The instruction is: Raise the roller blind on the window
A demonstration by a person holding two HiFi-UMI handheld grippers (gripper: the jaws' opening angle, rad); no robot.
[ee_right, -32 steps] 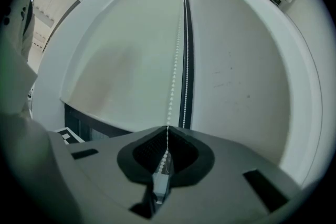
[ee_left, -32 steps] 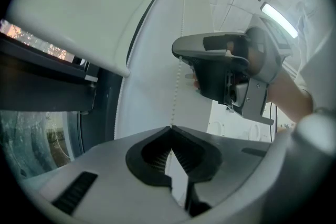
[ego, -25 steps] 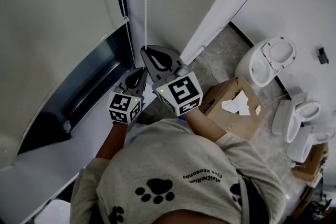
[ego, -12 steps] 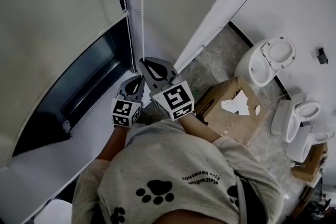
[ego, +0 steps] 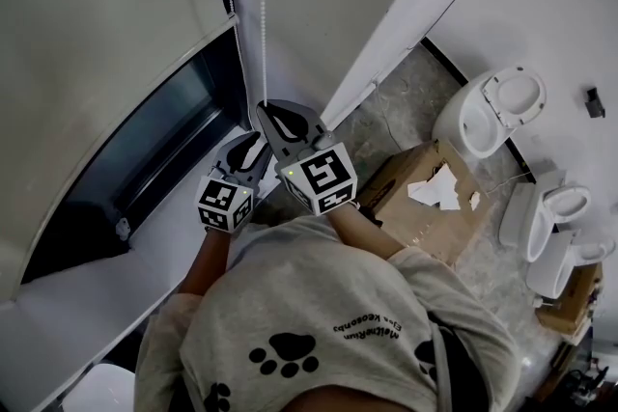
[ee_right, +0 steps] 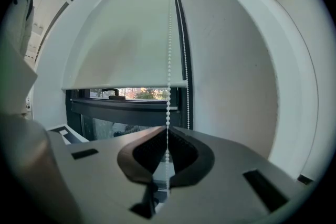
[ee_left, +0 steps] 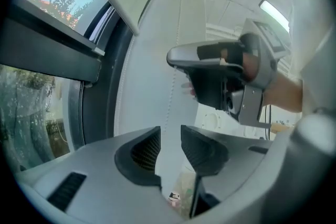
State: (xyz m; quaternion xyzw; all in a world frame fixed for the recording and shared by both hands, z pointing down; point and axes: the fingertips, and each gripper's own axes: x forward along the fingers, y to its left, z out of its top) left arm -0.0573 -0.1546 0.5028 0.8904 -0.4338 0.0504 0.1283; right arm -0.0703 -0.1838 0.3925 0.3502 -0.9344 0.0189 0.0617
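Our left gripper [ee_left: 170, 132] has just opened its jaws; they stand apart and touch nothing. Our right gripper [ee_right: 167, 134] pinches the bead chain [ee_right: 168, 86] tight. The roller blind [ee_right: 121, 34] covers the top of the window [ee_right: 131, 93], a bit higher than before. Its bottom edge lies level, side to side. The chain runs straight up and down.

Matt, perhaps cloth roller blind [ee_right: 121, 34]
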